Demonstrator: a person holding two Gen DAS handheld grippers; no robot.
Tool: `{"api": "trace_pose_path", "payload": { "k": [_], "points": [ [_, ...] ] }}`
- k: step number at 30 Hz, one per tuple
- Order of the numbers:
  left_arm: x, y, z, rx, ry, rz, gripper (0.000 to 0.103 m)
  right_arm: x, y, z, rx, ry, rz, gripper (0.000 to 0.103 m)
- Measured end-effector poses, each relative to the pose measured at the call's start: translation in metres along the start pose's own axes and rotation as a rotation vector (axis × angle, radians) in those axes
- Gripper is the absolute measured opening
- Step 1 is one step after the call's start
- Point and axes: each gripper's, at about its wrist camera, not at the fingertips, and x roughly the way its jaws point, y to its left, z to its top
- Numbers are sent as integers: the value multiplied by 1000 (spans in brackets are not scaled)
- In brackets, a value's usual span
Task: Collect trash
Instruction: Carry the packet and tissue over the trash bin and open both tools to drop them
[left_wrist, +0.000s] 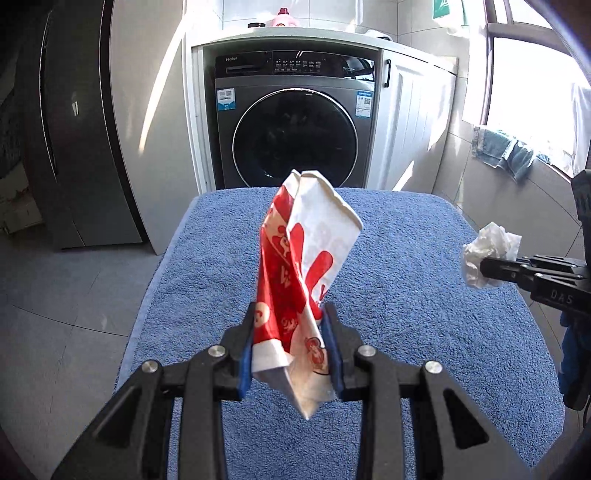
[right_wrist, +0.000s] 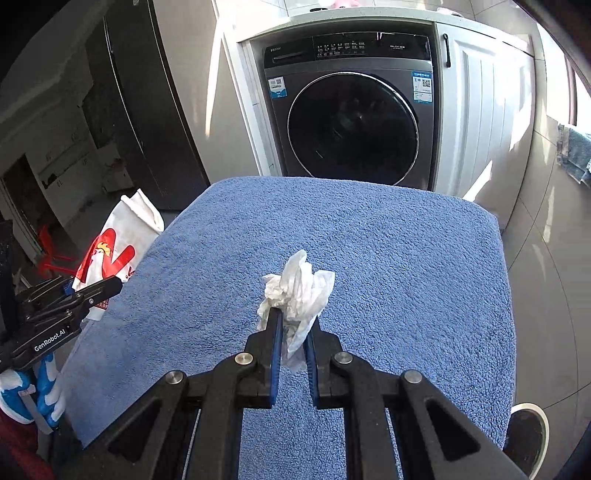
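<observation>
My left gripper (left_wrist: 290, 314) is shut on a red and white paper food bag (left_wrist: 306, 254) and holds it upright above the blue towel-covered table (left_wrist: 424, 332). The bag also shows at the left of the right wrist view (right_wrist: 118, 243), held by the left gripper (right_wrist: 110, 286). My right gripper (right_wrist: 295, 321) is shut on a crumpled white tissue (right_wrist: 299, 291) and holds it above the table (right_wrist: 406, 258). The tissue (left_wrist: 487, 254) and the right gripper (left_wrist: 484, 267) show at the right edge of the left wrist view.
A grey front-loading washing machine (left_wrist: 295, 122) stands behind the table, in a white cabinet (left_wrist: 417, 110). A dark refrigerator (left_wrist: 74, 129) stands at the left. A white-rimmed bin (right_wrist: 528, 432) shows on the floor at the table's right front corner. Blue cloths (left_wrist: 506, 151) hang by the window.
</observation>
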Motion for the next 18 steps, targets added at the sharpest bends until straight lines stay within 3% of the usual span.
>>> {"api": "trace_pose_path", "payload": {
  "k": [9,18],
  "points": [
    [-46,-21,-7,51,-63,21,30,-52,-4,-5,12,-87,-35,11],
    [-72,-37,-12,78,-86,49,30,-74,-5,-19,19,-130,-36,11]
  ]
}}
